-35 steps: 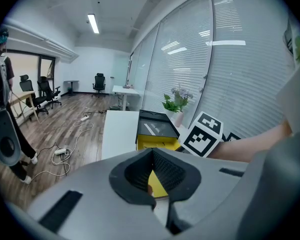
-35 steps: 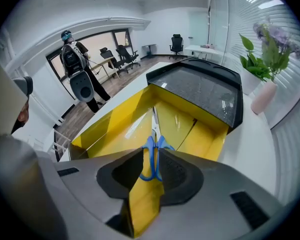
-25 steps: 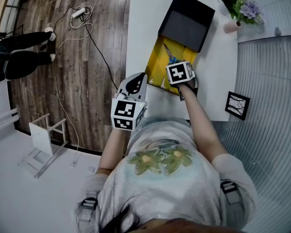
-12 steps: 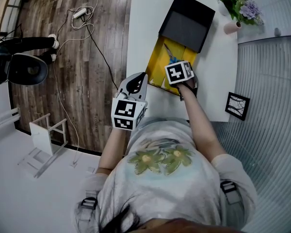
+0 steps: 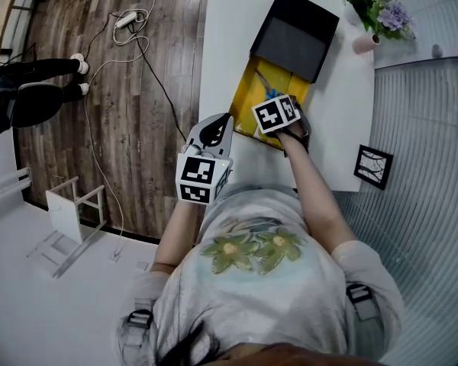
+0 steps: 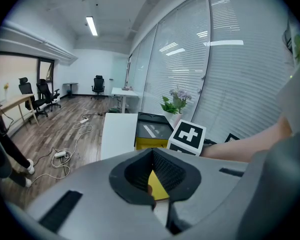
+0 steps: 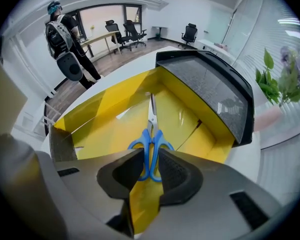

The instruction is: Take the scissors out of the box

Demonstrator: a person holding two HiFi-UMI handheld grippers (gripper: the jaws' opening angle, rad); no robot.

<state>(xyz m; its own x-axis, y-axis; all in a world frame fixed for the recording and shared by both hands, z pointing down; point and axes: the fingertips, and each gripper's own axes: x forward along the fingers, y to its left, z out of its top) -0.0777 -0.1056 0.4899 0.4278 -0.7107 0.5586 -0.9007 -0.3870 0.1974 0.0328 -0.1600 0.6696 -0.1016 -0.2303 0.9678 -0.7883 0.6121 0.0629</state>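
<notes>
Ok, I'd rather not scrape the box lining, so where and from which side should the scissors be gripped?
By the blue handles, from above at the near end, where the right gripper hovers, jaws apart. The scissors lie flat and closed on the box floor, blades pointing away toward the lid; the looped handles look the thickest part, likely easiest to pinch.
</notes>
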